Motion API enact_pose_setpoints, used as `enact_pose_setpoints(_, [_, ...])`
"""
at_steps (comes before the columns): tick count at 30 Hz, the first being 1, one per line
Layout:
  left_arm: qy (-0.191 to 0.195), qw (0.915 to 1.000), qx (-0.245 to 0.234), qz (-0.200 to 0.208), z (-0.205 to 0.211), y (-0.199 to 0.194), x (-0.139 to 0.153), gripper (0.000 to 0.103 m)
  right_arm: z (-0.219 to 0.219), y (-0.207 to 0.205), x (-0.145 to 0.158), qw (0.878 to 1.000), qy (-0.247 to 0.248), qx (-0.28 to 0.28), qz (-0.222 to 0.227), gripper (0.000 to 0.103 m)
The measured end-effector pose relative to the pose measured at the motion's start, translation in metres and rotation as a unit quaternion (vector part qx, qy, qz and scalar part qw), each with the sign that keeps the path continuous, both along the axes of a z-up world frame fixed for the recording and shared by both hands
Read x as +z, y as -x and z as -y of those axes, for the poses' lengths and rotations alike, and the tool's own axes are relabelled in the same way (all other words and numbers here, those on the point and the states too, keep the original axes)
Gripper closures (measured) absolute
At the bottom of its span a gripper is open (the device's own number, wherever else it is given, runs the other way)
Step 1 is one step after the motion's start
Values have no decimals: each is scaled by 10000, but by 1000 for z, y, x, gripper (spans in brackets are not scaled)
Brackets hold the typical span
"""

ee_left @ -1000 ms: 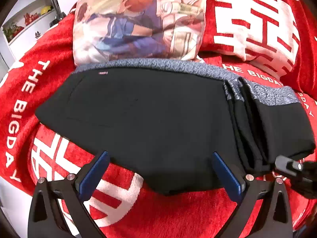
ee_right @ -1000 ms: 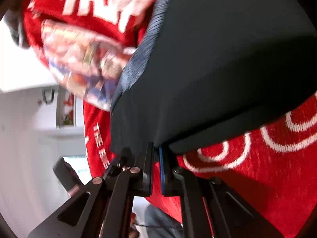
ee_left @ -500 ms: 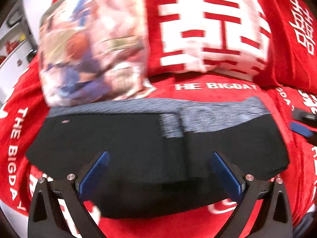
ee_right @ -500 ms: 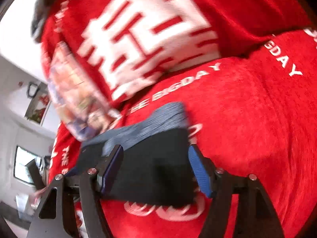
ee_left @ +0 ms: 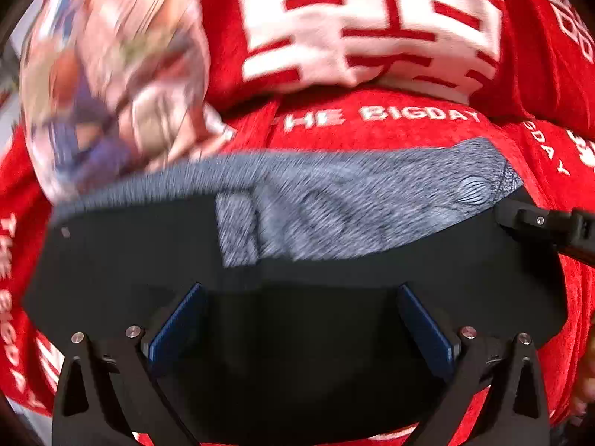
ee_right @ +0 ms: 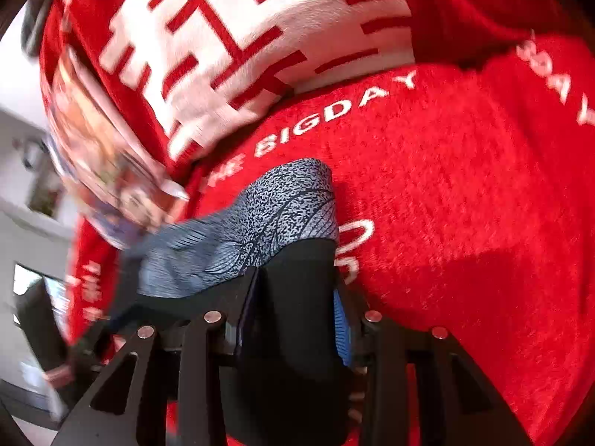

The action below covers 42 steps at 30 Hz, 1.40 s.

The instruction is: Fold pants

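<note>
Both grippers have shifted along the pants (ee_left: pixel 297 334): left gripper (ee_left: pixel 301 319) tilts down, jaws wide over black cloth, while right gripper (ee_right: pixel 293 308), just narrowing, pinches the folded end between its pads, hidden from the left view.

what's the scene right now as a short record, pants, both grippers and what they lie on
garment: black pants with grey speckled waistband, folded over, lying flat
surface: red plush blanket with white lettering
left gripper: open, above the pants' near edge
right gripper: jaws have just been closing, shut on one end of the pants
behind: picture-printed cushion
</note>
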State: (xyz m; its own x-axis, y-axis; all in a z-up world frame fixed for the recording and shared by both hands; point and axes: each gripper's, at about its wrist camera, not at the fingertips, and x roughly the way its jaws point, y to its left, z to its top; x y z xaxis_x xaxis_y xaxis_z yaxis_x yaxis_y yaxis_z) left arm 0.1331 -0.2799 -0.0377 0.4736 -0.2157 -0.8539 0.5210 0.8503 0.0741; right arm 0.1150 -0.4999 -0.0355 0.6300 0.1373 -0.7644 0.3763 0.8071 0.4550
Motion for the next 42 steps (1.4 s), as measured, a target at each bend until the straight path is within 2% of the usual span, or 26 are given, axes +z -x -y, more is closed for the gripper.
enact_pose_setpoints(1, [134, 9998, 65, -94, -7, -2, -1, 0, -6, 2, 1, 9995, 305, -31, -4, 54])
enact_pose_setpoints(3, [200, 9995, 172, -167, -15, -3, -1, 0, -9, 6, 5, 9988, 485, -43, -72, 48])
enact_pose_setpoints(10, [327, 9985, 413, 118, -55, 7, 16, 0, -35, 39, 34, 9925, 1199, 198, -93, 46])
enact_pose_setpoints(18, [620, 9950, 769, 119, -104, 20, 23, 0, -75, 56, 49, 9890, 1420, 403, -8, 46])
enact_pose_setpoints(22, [691, 9931, 946, 74, -123, 22, 21, 0, -104, 48, 57, 9835, 1605, 831, 120, 46])
enact_pose_setpoints(24, [704, 9920, 1043, 62, -130, 20, 17, 0, -123, 40, 60, 9777, 1642, 1291, 232, 46])
enact_pose_setpoints(29, [657, 9907, 1192, 54, -141, 15, 8, 0, -179, 25, 57, 9454, 2252, 2335, 324, 45])
enact_pose_setpoints(31, [686, 9896, 1265, -47, -144, 12, 1, 0, -194, 20, 53, 9359, 2449, 2516, 285, 45])
enact_pose_setpoints(32, [705, 9891, 1289, -83, -145, 11, -1, 0, -194, 20, 53, 9359, 2449, 2516, 285, 45])
enact_pose_setpoints(38, [839, 9865, 1390, -187, -155, 10, -9, 0, -222, 0, 41, 9162, 2852, 2808, 185, 45])
enact_pose_setpoints(40, [859, 9858, 1427, -190, -158, 10, -10, 0, -223, -5, 38, 9164, 2921, 2735, 110, 49])
enact_pose_setpoints(41, [861, 9856, 1441, -196, -160, 10, -10, 0, -221, -7, 38, 9207, 2793, 2723, 107, 58])
enact_pose_setpoints(42, [866, 9852, 1466, -204, -161, 9, -11, 0, -220, -9, 37, 9259, 2635, 2706, 87, 78])
